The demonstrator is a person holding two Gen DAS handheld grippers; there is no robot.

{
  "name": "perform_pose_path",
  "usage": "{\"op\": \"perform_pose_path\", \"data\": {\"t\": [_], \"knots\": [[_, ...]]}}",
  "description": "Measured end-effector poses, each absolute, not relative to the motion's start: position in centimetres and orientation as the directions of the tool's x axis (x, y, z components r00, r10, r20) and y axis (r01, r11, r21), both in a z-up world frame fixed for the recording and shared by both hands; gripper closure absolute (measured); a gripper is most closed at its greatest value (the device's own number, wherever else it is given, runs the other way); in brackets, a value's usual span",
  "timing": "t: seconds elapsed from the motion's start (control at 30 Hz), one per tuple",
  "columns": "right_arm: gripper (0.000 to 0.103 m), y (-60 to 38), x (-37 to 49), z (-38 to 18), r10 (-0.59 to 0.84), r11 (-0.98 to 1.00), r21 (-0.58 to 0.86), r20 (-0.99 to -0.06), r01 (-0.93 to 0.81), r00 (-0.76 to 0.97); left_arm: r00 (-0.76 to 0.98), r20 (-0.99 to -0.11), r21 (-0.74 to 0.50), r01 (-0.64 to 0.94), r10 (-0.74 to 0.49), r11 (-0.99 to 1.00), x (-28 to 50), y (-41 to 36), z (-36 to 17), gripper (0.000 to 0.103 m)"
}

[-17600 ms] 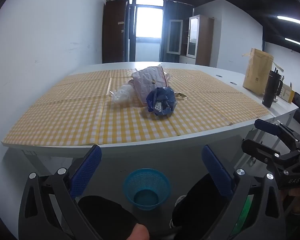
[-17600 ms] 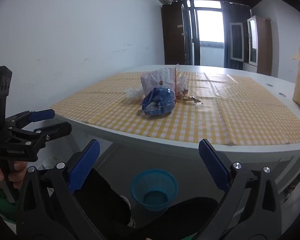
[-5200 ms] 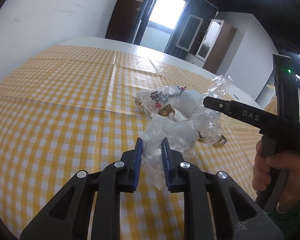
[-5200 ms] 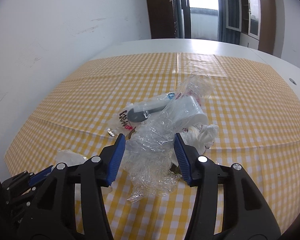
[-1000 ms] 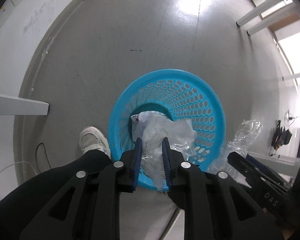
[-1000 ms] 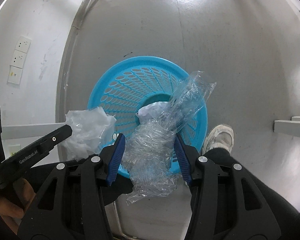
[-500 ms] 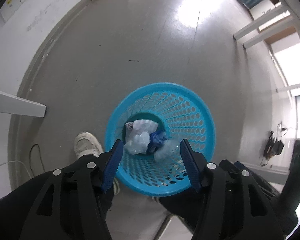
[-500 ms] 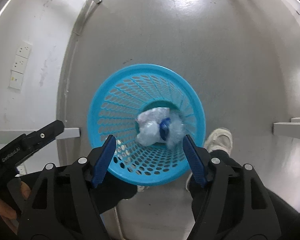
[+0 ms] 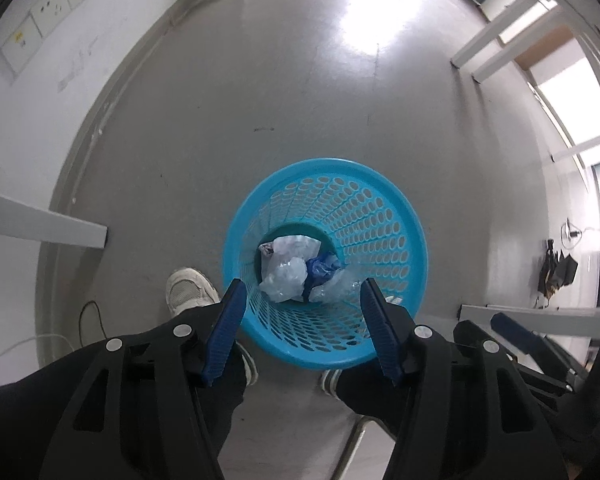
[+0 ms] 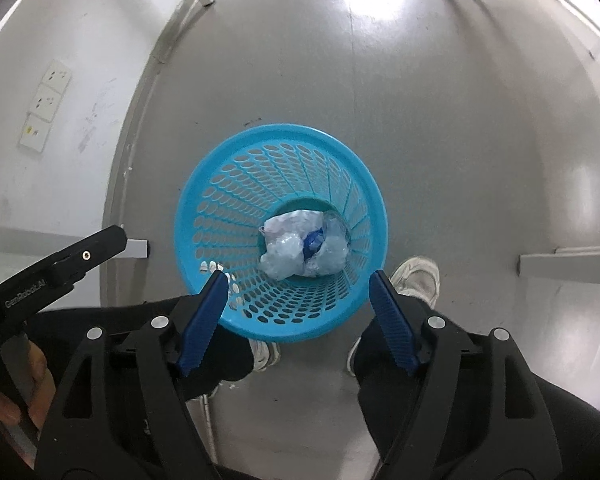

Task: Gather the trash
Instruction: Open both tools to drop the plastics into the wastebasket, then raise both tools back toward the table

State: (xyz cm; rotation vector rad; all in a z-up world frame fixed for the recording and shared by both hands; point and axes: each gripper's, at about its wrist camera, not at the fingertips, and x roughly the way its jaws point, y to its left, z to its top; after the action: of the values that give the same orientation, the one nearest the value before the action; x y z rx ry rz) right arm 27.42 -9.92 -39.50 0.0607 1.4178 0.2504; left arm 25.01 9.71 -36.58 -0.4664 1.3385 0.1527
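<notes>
Both grippers, left (image 9: 302, 300) & right (image 10: 298, 292), are hanging spread & empty (right opening) straight above the bin (image 10: 220, 184); trash (image 10: 300, 248) is lying inside.

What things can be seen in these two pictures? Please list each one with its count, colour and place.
basket: one, blue, on the floor below both grippers
trash: crumpled white, clear and dark blue pieces, count unclear, at the basket's bottom
floor: one, grey
wall sockets: three plates, white, on the wall
shoes: white, beside the basket
left gripper: one, black with blue pads, open, empty
right gripper: one, same colours, jaws opening, empty
hand: one, holding the left gripper's handle
</notes>
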Motion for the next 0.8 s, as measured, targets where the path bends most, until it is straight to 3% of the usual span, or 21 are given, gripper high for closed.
{"op": "perform_pose_path", "data": {"t": [0.6,0.8], "knots": [[0.023,-11.3,18.3,-29.5,0.279,0.946,0.203,-0.906,-0.251,0.319,0.382,-0.911,-0.252,-0.225,-0.153,0.941,16.7,7.5,-28.8,0.039],[0.021,-11.6,15.1,-26.4,0.271,0.944,0.163,-0.881,-0.288,0.388,0.419,-0.898,-0.216,-0.156,-0.134,0.964,14.0,5.8,-26.7,0.030]]}}
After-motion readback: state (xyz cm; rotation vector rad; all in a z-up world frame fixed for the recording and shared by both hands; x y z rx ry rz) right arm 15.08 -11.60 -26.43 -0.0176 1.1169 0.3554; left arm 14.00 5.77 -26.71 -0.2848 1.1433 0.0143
